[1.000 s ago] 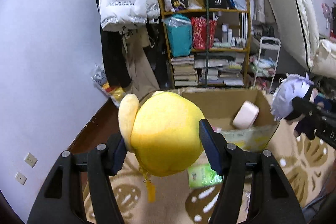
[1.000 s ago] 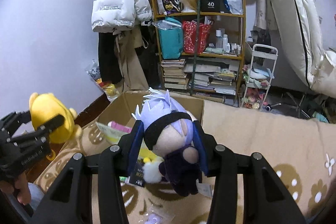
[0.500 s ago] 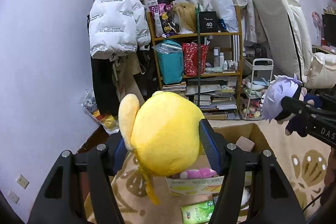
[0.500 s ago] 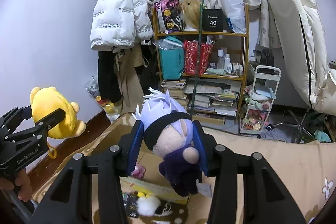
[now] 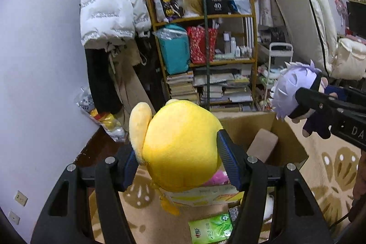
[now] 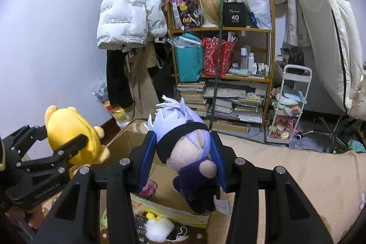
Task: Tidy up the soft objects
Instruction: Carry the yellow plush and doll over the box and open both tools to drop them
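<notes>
My left gripper point(image 5: 177, 160) is shut on a round yellow plush toy point(image 5: 180, 145), held in the air above the near left corner of an open cardboard box point(image 5: 286, 136). My right gripper point(image 6: 183, 158) is shut on a small doll with lilac hair, a black blindfold and dark purple clothes point(image 6: 185, 143), held above the same box point(image 6: 128, 134). Each gripper shows in the other's view: the doll at the right in the left wrist view point(image 5: 295, 93), the yellow plush at the left in the right wrist view point(image 6: 73, 138). A pink plush point(image 6: 148, 188) lies in the box.
The box stands on a beige patterned rug point(image 5: 331, 166). A green packet point(image 5: 210, 231) and a white fluffy ball point(image 6: 159, 229) lie in front of it. Behind stand a wooden shelf of books and bags point(image 6: 222, 74), hanging coats point(image 6: 128, 15) and a white trolley point(image 6: 290, 104).
Both grippers rose with their toys and came over the box. The views tilted up to the shelf, then dipped a little; the box interior shows again.
</notes>
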`<state>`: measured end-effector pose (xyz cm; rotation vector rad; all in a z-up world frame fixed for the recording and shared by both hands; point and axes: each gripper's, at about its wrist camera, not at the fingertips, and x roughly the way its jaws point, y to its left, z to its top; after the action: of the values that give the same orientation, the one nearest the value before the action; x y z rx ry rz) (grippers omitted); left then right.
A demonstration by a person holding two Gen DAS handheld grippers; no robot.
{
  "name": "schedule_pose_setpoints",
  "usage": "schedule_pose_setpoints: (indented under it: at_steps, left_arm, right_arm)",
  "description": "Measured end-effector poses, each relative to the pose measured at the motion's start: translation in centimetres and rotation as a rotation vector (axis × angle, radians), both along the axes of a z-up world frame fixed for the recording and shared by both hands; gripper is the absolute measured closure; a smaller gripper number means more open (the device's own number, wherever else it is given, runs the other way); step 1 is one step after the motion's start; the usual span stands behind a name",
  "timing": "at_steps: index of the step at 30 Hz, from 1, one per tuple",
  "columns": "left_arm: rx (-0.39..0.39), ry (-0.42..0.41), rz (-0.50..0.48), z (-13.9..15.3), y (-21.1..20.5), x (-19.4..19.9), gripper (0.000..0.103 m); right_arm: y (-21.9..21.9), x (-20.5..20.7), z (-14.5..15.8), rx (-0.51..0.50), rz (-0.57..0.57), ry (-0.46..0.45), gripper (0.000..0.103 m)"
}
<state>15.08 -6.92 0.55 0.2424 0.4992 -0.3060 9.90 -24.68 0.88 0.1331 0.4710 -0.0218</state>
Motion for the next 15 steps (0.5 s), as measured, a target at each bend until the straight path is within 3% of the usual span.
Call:
schedule_pose_setpoints:
  at_steps: [6, 15]
  left_arm:
    - [-0.064, 0.100, -0.034, -0.9, 0.0, 0.8, 0.040]
    - [0.000, 0.119, -0.051, -3.2, -1.2, 1.1, 0.039]
  right_arm:
    - [-0.7, 0.8, -1.4, 0.041, 0.012, 0.028, 0.053]
    - [-0.4, 2.1, -4.1, 0.020, 0.022, 0.075, 0.053]
